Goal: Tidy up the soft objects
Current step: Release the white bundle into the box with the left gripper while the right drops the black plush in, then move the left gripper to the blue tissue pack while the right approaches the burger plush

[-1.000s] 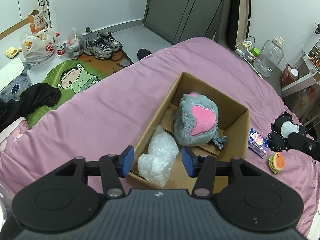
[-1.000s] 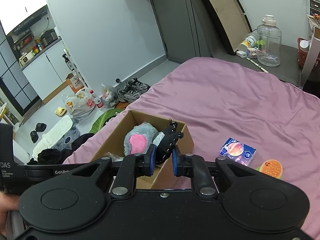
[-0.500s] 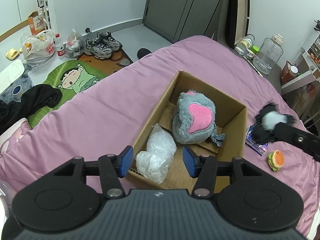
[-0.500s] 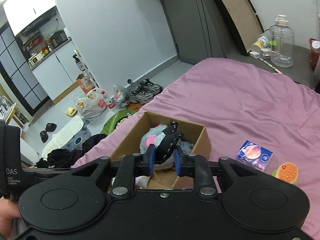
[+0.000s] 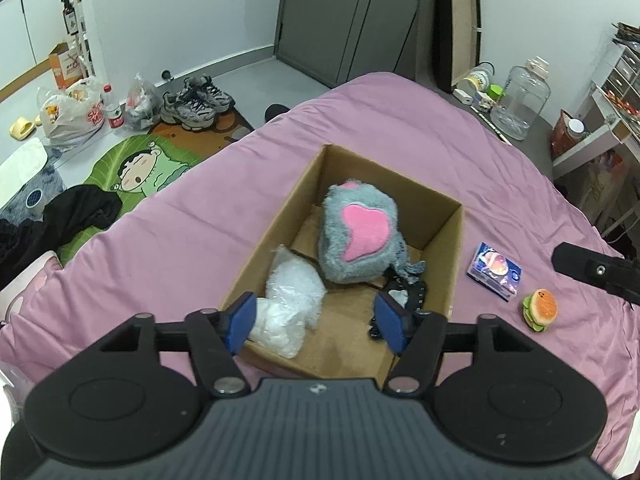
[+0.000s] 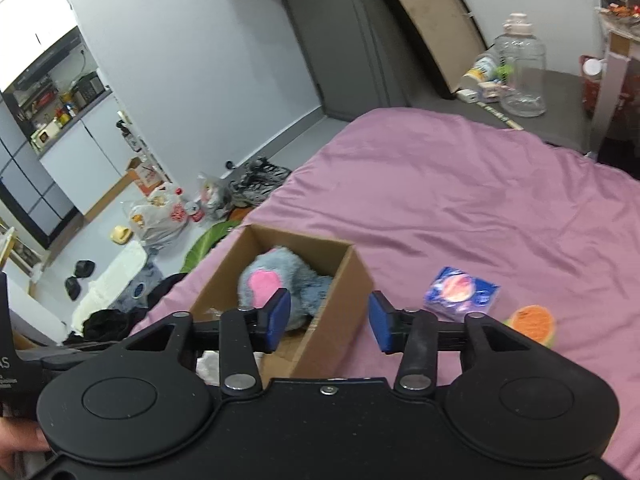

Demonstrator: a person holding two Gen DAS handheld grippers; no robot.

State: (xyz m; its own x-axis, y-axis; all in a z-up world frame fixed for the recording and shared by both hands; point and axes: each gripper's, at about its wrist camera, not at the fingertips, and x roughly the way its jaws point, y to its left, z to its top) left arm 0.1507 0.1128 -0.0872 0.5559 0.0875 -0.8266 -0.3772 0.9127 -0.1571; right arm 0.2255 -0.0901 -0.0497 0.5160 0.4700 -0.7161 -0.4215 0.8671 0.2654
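A cardboard box [image 5: 454,240] [image 6: 340,300] sits on the purple bed. Inside lie a grey plush with a pink heart [image 5: 360,232] [image 6: 276,280], a white soft bag [image 5: 292,300] and a black-and-white lacy item [image 5: 404,294]. My left gripper [image 5: 316,322] is open and empty over the box's near edge. My right gripper [image 6: 326,318] is open and empty above the box's right wall; part of it shows at the right of the left wrist view [image 5: 596,270]. A blue tissue pack [image 5: 494,270] [image 6: 460,292] and a burger toy [image 5: 540,308] [image 6: 532,324] lie on the bed right of the box.
The bed [image 5: 400,120] ends at the left, with a floor mat [image 5: 140,172], black clothes [image 5: 76,212], shoes [image 5: 196,100] and bags [image 5: 72,112] below. A clear jug [image 5: 520,100] stands on a surface at the far right.
My right gripper carried the black-and-white lacy item over the box, opened and let it go; it now lies inside the box. The left gripper stayed open, shifting slightly.
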